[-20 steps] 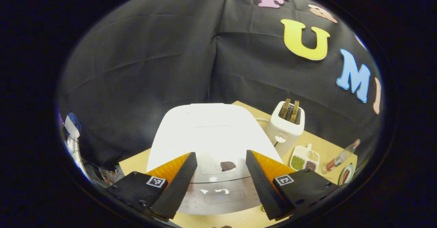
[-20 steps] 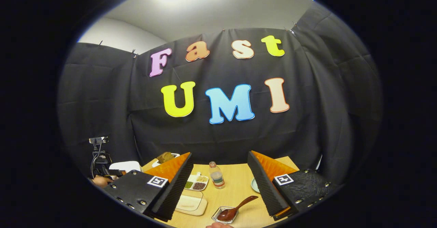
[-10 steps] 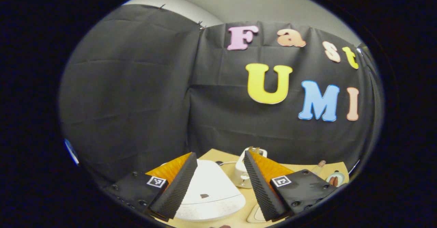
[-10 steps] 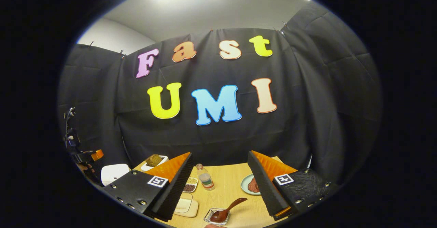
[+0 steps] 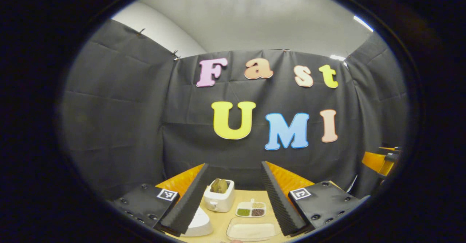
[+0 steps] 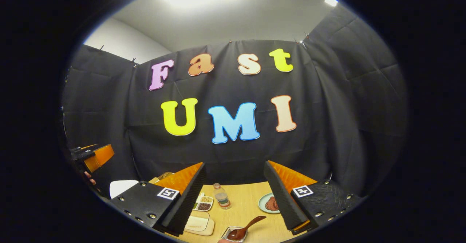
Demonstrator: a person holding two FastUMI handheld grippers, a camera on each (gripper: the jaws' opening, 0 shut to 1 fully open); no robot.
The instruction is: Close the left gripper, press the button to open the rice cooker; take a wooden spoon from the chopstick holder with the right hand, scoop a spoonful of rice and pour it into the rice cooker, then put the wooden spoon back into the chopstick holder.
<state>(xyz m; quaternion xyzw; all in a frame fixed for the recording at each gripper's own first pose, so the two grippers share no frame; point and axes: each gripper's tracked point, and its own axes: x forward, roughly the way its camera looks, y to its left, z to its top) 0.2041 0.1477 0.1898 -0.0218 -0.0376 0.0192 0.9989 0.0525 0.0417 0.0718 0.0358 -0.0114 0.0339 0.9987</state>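
Right gripper [image 6: 235, 199] is wide open with nothing between its fingers, raised above the near edge of the tabletop [image 6: 247, 206]; left gripper [image 5: 233, 195] has its jaws equally spread and empty, also lifted and looking level across the tabletop. Wooden spoon [image 6: 244, 228] lies with its bowl in a small clear holder [image 6: 233, 232] at the near edge, handle angled up and to the right, just below the right gripper. Rice cooker [image 5: 198, 223] sits at the near left corner in the left gripper view, lid down; only a slice of it shows past the left finger, button not visible. Rice tray [image 5: 251, 231] is just right of the cooker, near edge. The spoon looks light, stiff and glossy, so I judge it slippery; best hold is mid-handle, square across the shaft, away from the bowl. Lid down plus spoon in its holder fits either a cooker yet to be opened or everything put back, so the stage can't be settled. Around: toaster [image 5: 218, 199], divided grain dish [image 5: 250, 210], bottle [image 6: 221, 196], plate [image 6: 269, 203], all farther back.
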